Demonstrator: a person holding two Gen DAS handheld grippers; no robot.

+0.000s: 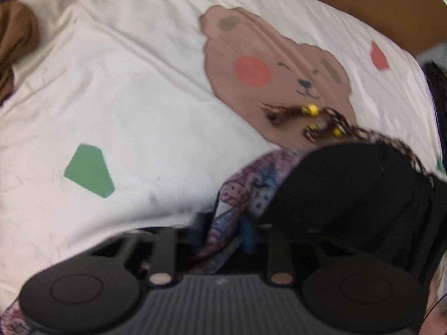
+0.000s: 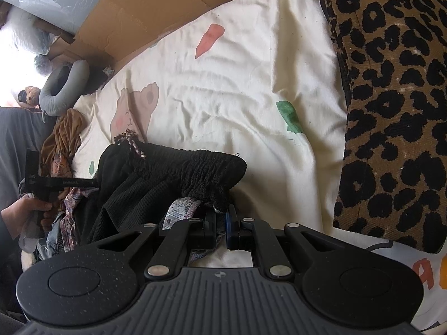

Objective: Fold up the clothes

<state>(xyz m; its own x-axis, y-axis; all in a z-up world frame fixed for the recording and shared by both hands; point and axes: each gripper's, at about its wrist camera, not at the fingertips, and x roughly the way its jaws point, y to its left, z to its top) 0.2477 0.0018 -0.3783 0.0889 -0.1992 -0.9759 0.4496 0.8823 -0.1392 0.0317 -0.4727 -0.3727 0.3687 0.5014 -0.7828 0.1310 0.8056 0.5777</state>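
Note:
A garment with a black ribbed waistband (image 2: 192, 173) and pink-purple patterned fabric (image 1: 245, 189) hangs between both grippers over a cream bedsheet (image 1: 134, 97) with a bear print. Its braided drawstring with yellow beads (image 1: 313, 117) lies on the bear. My left gripper (image 1: 226, 231) is shut on the patterned fabric beside the black band (image 1: 349, 189). My right gripper (image 2: 222, 220) is shut on the waistband's corner and the patterned fabric. The left gripper (image 2: 89, 183), held by a hand, shows at the left of the right wrist view.
A leopard-print cushion (image 2: 391, 106) lies to the right. A brown garment (image 2: 64, 136), a grey neck pillow (image 2: 64, 86) and more clothes sit at the left. Cardboard (image 2: 134, 19) lines the bed's far edge.

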